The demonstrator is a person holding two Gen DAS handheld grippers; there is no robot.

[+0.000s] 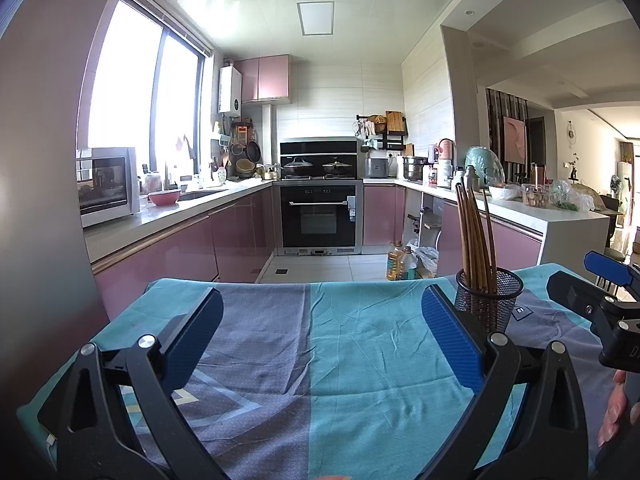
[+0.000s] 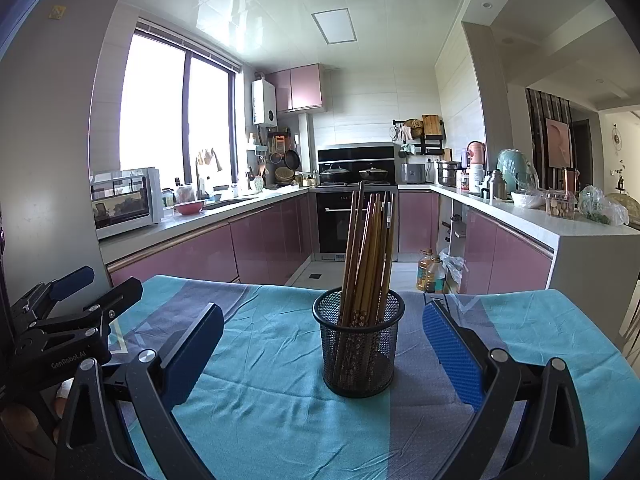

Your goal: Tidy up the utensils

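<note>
A black mesh cup (image 2: 358, 350) stands upright on a table under a teal and grey cloth (image 2: 256, 392), holding several brown wooden chopsticks (image 2: 370, 256). My right gripper (image 2: 323, 344) is open, its blue pads either side of the cup but nearer the camera and not touching it. In the left wrist view the same cup (image 1: 490, 300) with chopsticks (image 1: 476, 236) stands just beyond the right finger. My left gripper (image 1: 322, 334) is open over bare cloth (image 1: 320, 360), nothing between its fingers. Each gripper shows at the edge of the other's view: the right gripper (image 1: 592, 280), the left gripper (image 2: 92, 284).
Beyond the table's far edge lies a kitchen with pink cabinets (image 2: 264, 240), an oven (image 2: 348, 220) and worktops crowded with appliances. Oil bottles (image 2: 428, 272) and a bag sit on the floor at right. A grey fridge side (image 2: 48, 160) rises at left. A hand (image 1: 616, 408) shows at right.
</note>
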